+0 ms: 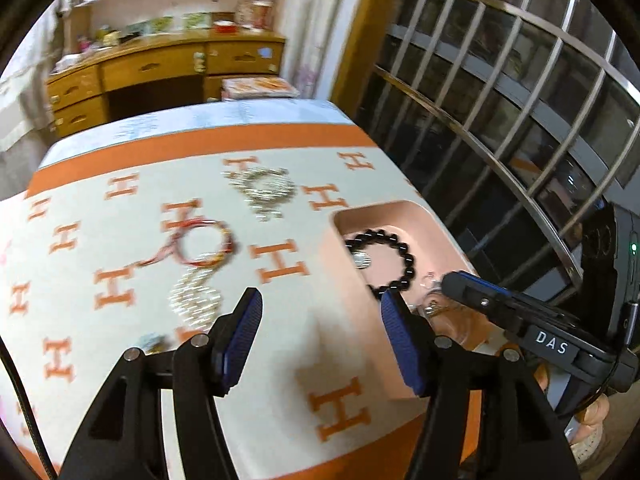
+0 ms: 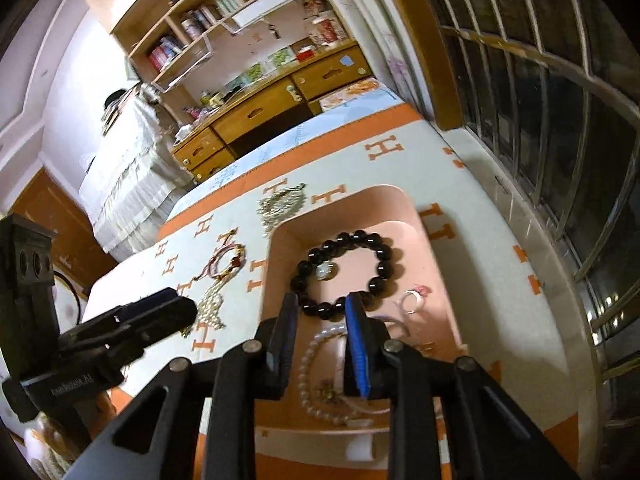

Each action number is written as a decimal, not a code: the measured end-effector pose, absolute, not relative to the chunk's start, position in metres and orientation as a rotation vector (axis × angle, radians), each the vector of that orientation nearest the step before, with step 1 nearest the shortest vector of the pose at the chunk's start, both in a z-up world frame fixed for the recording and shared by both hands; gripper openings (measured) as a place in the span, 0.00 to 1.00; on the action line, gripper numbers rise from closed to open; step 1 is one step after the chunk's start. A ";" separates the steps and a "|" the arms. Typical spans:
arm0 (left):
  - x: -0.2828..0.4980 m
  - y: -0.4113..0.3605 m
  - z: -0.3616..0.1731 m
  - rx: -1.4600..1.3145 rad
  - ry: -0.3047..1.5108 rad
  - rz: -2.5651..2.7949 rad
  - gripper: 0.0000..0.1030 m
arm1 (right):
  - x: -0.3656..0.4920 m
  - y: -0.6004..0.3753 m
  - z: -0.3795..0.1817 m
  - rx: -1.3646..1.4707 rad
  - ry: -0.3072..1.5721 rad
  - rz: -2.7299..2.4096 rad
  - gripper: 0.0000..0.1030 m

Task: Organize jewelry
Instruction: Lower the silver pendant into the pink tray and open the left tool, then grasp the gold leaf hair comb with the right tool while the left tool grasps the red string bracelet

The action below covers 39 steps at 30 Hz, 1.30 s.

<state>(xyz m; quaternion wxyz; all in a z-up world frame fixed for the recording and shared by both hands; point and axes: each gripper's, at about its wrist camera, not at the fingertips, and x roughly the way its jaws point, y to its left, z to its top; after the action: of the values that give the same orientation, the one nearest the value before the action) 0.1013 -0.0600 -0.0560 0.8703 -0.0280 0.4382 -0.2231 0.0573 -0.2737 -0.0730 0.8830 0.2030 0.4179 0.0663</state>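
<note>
My left claw (image 1: 320,320) sits nearest, pads apart, nothing between them, over the H-patterned blanket (image 1: 280,360). Right claw (image 2: 322,320) hangs above the pink tray (image 2: 280,240), jaws slightly apart and empty. In the tray: black bead bracelet (image 2: 380,256), ring (image 2: 410,302), pearl strand (image 2: 308,380). Left of the tray on the blanket: red cord bracelet (image 1: 204,246), near silver chain (image 1: 196,300), far silver chain (image 1: 264,190). I judge the chains light, limp and slippery; pinch a bunched heap, not one link.
</note>
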 end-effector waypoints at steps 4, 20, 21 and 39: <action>0.090 -0.031 -0.043 -0.072 0.881 -0.387 0.59 | 0.053 -0.260 -0.064 0.389 0.866 0.165 0.24; 0.089 0.064 0.014 -0.092 0.770 -0.136 0.69 | 0.107 -0.208 -0.005 0.238 0.941 0.323 0.24; 0.092 0.065 0.015 -0.087 0.772 -0.130 0.71 | 0.117 -0.205 0.001 0.224 0.945 0.340 0.24; 0.194 0.070 -0.030 -0.130 0.946 -0.132 0.79 | 0.302 -0.159 -0.079 -0.012 1.358 0.425 0.24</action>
<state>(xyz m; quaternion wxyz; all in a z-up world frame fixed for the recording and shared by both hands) 0.1937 0.0700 -0.0299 0.8861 -0.0623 0.4548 -0.0636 0.3019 -0.1589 -0.0789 0.7575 -0.0056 0.6230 0.1951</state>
